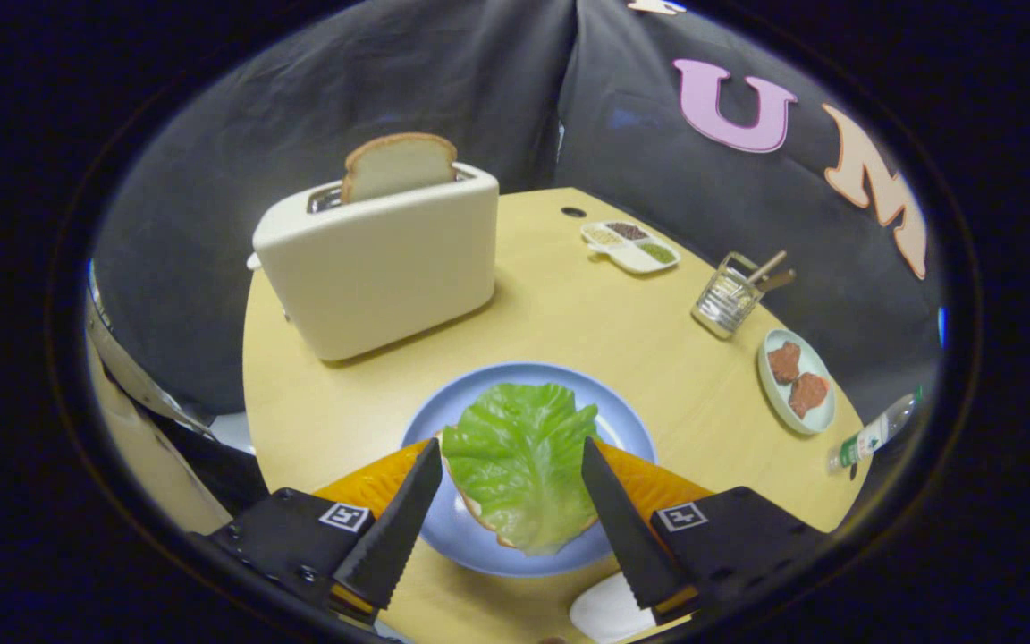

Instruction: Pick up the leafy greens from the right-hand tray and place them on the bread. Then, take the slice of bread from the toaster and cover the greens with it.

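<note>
Hovering spread and empty above the plate [631,429], your gripper [512,465] has the leafy greens [519,461] lying on the bread [479,512]; go beyond the plate, pinching the toaster's [381,268] upright slice of bread [399,165] squarely.

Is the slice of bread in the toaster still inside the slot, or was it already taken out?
Still in. The bread slice stands upright in the toaster slot, top half showing. The open gripper holds nothing.

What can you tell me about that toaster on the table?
The toaster is a cream, smooth, boxy two-slot model with rounded corners, standing upright on the yellow table, beyond the blue plate. One bread slice sticks up out of a slot. Nothing else touches it; the open claw is over the plate.
</note>
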A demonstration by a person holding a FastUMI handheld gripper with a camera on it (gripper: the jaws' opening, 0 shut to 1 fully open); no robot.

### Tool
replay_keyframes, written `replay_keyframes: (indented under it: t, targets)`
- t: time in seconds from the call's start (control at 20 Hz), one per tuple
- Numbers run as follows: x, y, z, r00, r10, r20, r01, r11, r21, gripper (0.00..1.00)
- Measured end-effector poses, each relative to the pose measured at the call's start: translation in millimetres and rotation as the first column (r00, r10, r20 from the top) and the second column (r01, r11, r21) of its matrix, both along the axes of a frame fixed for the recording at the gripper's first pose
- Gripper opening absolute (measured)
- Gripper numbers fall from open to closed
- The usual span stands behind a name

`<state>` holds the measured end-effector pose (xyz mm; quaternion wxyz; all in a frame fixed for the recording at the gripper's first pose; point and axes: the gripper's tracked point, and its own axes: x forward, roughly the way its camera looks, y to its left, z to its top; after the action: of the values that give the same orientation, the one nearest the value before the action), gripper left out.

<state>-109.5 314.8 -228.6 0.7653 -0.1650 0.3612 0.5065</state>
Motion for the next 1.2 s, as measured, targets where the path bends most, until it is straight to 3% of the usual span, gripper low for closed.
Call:
replay_keyframes:
  t: [0.7,1.2]
  targets:
    - [-11.6,78.1,114.7,0.999,-0.053,-0.005,0.053,0.990,0.128,1.00]
    - [-14.8,148.4,148.1,0.991,-0.092,-0.100,0.108,0.980,0.166,0.98]
